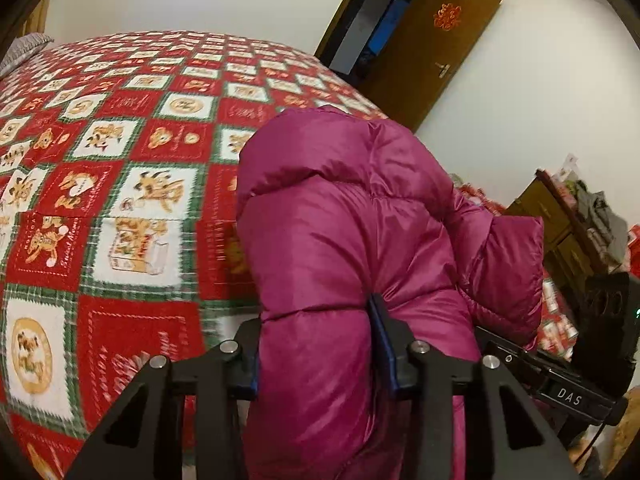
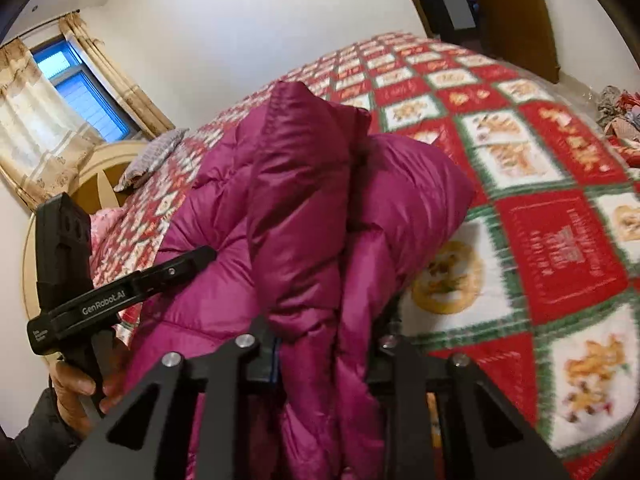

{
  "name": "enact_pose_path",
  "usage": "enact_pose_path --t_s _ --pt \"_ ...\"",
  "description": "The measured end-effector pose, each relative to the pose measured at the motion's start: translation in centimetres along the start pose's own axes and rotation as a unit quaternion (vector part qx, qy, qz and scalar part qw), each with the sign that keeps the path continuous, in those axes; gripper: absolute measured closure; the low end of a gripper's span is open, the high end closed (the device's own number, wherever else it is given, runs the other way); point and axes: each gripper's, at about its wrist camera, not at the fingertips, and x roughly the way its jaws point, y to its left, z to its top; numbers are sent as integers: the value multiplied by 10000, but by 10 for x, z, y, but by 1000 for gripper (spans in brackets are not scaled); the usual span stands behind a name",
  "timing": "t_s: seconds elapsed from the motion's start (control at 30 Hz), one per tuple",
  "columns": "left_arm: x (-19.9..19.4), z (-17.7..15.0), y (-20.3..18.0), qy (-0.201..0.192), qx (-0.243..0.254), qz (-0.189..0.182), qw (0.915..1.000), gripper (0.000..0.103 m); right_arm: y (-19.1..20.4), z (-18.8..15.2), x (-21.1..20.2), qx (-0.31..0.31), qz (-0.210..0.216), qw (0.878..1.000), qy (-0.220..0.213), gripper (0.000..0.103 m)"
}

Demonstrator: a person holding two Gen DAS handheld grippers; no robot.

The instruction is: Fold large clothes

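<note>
A magenta puffer jacket (image 1: pixel 352 232) hangs bunched between both grippers, lifted above the bed. My left gripper (image 1: pixel 316 344) is shut on a thick fold of it, the padding bulging between the jaws. My right gripper (image 2: pixel 324 344) is shut on another fold of the jacket (image 2: pixel 312 200). The two grippers are close together: the right one shows at the lower right of the left wrist view (image 1: pixel 560 384), and the left one, held by a hand, shows at the left of the right wrist view (image 2: pixel 120 292). The jacket's lower part is hidden below the jaws.
A bed with a red, green and white patchwork quilt (image 1: pixel 120 184) fills the space under and beyond the jacket. A grey pillow (image 2: pixel 152 156) lies by the headboard. A brown door (image 1: pixel 424 44) stands open beyond the bed. Cluttered wooden furniture (image 1: pixel 568 220) stands to the right.
</note>
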Motion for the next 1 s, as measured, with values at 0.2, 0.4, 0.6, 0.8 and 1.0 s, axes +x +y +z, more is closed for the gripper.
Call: enact_pose_path --t_s 0.2,0.4,0.6,0.8,1.0 --pt "-17 12 -70 -283 390 -198 9986 59 -21 14 -72 63 -144 9990 -416 75" --pt "14 12 -136 -64 671 -446 9967 59 -68 20 -132 166 -799 9949 -588 75" --pt "56 -10 -188 208 1011 -209 9944 59 -128 8 -153 546 -1189 9899 -547 76" --pt "83 -21 -200 267 1300 364 9905 58 -170 1 -142 764 -1113 9897 -483 77" --pt "106 -24 -206 273 1401 883 9858 53 -188 -1 -127 857 -1038 9898 -462 70"
